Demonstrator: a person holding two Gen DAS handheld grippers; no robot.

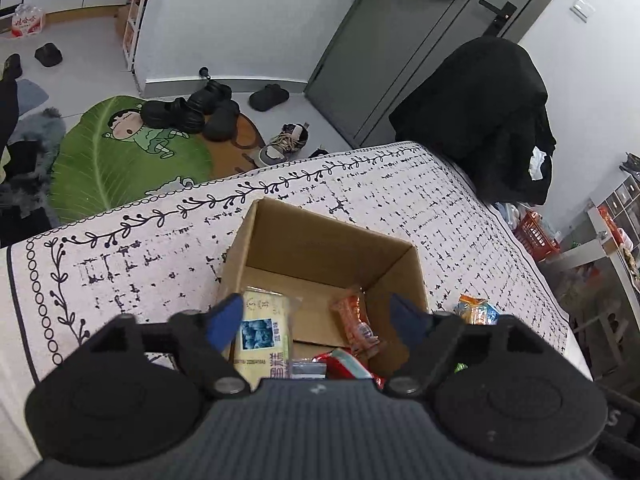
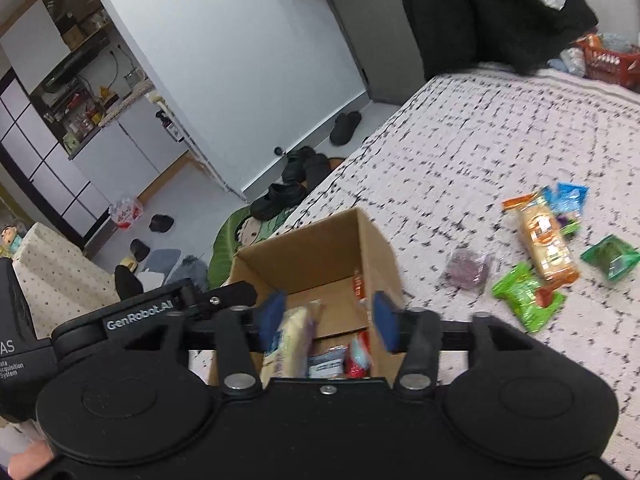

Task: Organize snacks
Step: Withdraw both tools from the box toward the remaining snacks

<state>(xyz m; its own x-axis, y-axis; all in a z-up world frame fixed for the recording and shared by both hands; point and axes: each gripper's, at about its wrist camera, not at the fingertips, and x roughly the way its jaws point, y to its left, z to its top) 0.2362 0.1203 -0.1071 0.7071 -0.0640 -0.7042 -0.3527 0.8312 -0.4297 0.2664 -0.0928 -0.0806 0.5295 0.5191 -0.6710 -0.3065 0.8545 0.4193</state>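
Both hand-held grippers, left (image 1: 316,320) and right (image 2: 330,316), hang spread wide and empty over the open brown cardboard box (image 2: 320,256), which holds a pale yellow packet (image 1: 264,328) and an orange wrapper (image 1: 356,320). Farther right, green, orange and blue snack packets (image 2: 550,248) lie scattered on the patterned white bedspread (image 2: 460,152).

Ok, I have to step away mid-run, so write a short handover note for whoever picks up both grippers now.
Left gripper: open, empty, over the cardboard box.
Right gripper: open, empty, over the same box.
Done: pale yellow packet, orange packet and a few more snacks lie in the box.
Left: loose snacks on the patterned cloth to the right, including the long orange packet, green packets, purple pouch.
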